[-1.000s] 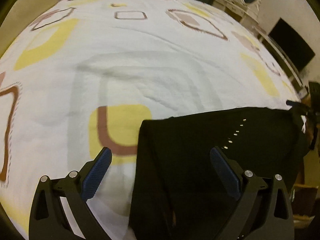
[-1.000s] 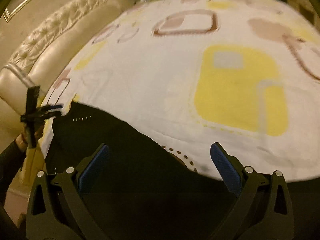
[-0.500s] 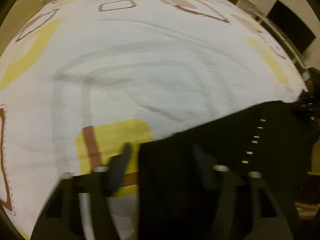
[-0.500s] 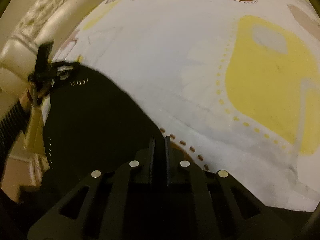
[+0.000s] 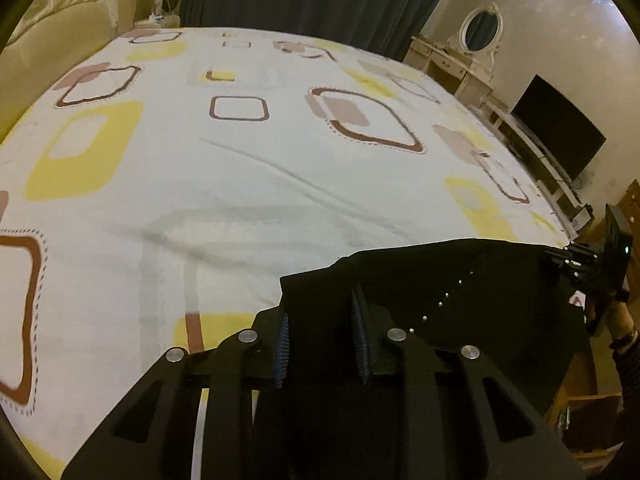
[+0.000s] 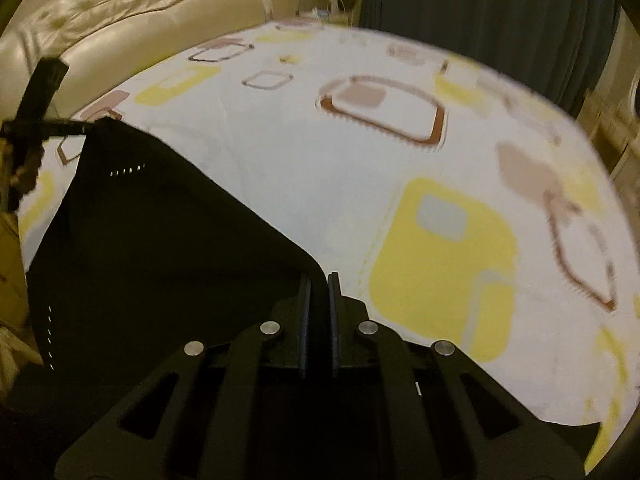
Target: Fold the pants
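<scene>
Black pants (image 5: 460,320) pinched by left tongs (image 5: 322,344) and right tongs (image 6: 319,316), over bedsheet (image 5: 240,184).

Bed (image 5: 248,168) under white sheet (image 5: 280,148) with yellow, brown squares; black pants (image 5: 480,300) at bed's near edge, partly draped over it.

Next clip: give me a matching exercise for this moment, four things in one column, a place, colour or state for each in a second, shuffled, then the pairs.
Things:
1. left gripper
2. black pants
3. patterned white bedsheet
4. dark flat television screen

States:
A. spread over the bed
B. stands beyond the bed's right side
C. shut on a cloth corner
D. held up between two grippers

Pairs: 1-C, 2-D, 3-A, 4-B
</scene>
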{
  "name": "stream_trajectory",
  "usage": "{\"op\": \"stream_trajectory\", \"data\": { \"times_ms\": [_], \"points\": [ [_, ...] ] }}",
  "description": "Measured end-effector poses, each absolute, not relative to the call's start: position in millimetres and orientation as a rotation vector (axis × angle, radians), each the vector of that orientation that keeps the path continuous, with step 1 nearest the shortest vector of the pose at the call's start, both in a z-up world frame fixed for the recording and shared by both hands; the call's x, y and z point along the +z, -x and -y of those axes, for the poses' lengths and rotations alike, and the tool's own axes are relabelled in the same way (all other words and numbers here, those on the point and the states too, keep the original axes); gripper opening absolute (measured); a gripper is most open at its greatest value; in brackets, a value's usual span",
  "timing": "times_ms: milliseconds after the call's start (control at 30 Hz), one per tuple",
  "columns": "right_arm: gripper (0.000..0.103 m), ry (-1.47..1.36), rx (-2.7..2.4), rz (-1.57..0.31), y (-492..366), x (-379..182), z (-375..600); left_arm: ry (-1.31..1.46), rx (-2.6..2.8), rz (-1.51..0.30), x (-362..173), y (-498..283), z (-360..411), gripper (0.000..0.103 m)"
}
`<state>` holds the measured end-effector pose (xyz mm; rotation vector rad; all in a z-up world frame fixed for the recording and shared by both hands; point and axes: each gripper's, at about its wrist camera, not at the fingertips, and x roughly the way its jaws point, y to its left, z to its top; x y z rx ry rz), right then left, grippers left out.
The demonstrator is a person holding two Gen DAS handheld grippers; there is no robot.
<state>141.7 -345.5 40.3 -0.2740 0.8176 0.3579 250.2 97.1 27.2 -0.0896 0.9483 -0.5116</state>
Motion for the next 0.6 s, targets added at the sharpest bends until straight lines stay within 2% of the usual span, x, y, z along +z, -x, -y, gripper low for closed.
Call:
{"op": "stream_trajectory", "data": {
  "times_ms": [267, 500, 567, 600],
  "points": [
    [0.007, 0.299, 0.369, -0.719, -31.4, 41.9, 330.0, 0.141, -0.522, -0.906, 38.9, -170.3, -107.2, 0.026],
    [0.007, 0.311, 0.391, -0.738, 30.4, 8.0, 315.8, 0.167, -0.485, -0.940, 16.1, -102.1, -126.4, 0.026],
    [0.007, 0.327, 0.389, -0.755, 43.1, -4.4, 312.8, 0.190, -0.456, -0.968, 2.3, -88.5, -132.6, 0.012],
    [0.007, 0.338, 0.389, -0.758, 48.9, -9.9, 311.2, 0.203, -0.455, -0.981, -2.1, -85.2, -134.5, 0.011]
  ]
}}
